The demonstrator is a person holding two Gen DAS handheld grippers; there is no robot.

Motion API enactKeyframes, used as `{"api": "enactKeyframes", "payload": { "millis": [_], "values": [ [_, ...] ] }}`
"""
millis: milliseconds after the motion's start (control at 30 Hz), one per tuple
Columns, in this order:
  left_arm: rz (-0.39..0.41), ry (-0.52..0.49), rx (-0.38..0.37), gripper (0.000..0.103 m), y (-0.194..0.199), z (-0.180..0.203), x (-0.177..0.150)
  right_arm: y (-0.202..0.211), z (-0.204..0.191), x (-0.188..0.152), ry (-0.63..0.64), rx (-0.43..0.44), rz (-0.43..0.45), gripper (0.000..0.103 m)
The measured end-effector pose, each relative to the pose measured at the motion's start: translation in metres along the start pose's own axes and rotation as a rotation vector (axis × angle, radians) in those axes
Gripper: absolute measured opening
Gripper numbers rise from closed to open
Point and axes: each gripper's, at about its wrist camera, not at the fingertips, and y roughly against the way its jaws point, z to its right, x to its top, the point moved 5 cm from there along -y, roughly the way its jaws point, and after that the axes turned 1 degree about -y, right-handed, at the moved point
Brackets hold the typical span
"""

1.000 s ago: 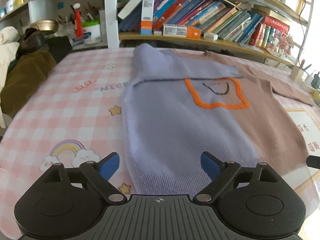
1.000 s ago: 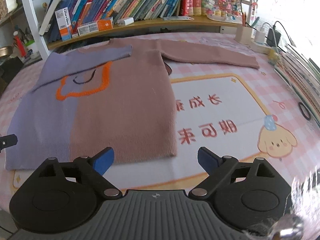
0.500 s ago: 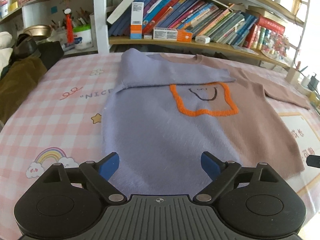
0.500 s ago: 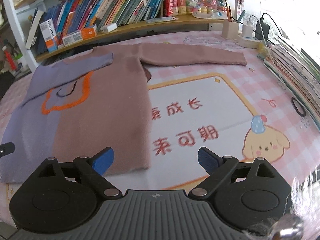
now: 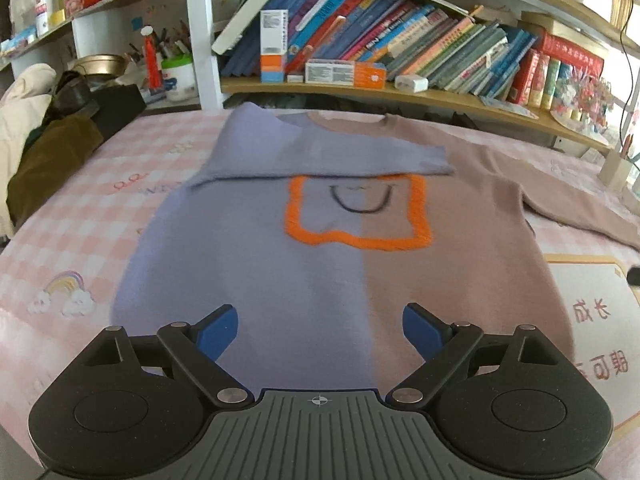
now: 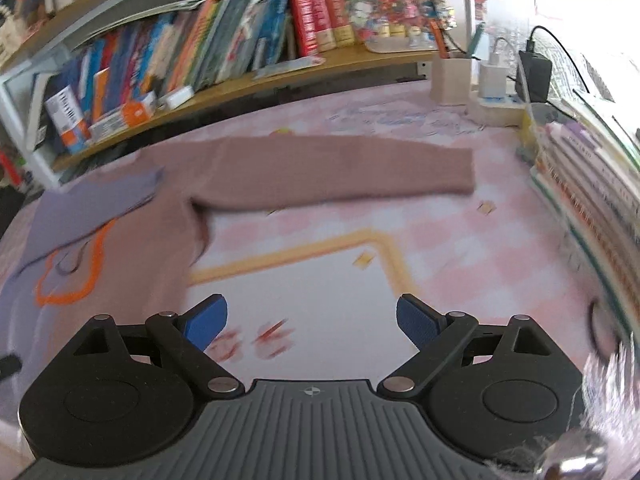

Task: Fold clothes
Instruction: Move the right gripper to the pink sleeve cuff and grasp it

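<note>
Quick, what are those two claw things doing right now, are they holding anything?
Left gripper: jaws open, holding nothing, above the sweater.
Right gripper: jaws open, holding nothing, above the tablecloth.

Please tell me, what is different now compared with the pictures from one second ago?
Both views slid right across the table: the left gripper now faces the middle of the sweater, and the right gripper faces the spread brown sleeve. Nothing was gripped or released; both grippers remain wide open and empty. The sweater lies as before, purple sleeve folded over the chest.
</note>
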Motion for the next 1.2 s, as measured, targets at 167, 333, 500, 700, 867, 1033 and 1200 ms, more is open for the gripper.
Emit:
{"api": "enactKeyframes", "payload": {
  "millis": [167,333,500,700,867,1033,1200],
  "values": [
    [-0.033,0.027,0.068,0.092,0.008,0.017,-0.014,-0.022,0.044,0.031,-0.011,-0.002,-0.006,0.092],
    [-0.081,0.063,0.134,0.092,0.014,0.021,-0.027,-0.042,0.076,0.051,-0.050,0.010,-0.018,0.092],
    [-0.112,0.065,0.165,0.092,0.019,0.027,-0.035,-0.056,0.091,0.061,-0.067,0.034,-0.032,0.092],
    [-0.120,0.070,0.189,0.092,0.025,0.030,-0.039,-0.072,0.101,0.076,-0.077,0.050,-0.031,0.089],
    [-0.127,0.089,0.218,0.092,0.029,0.027,-0.041,-0.086,0.109,0.084,-0.112,0.061,-0.032,0.075],
    [-0.134,0.104,0.240,0.092,0.034,0.025,-0.044,-0.094,0.111,0.093,-0.204,0.138,-0.026,0.065],
    [-0.132,0.101,0.246,0.092,0.036,0.026,-0.043,-0.103,0.093,0.095,-0.222,0.213,-0.044,0.061]
  ]
}}
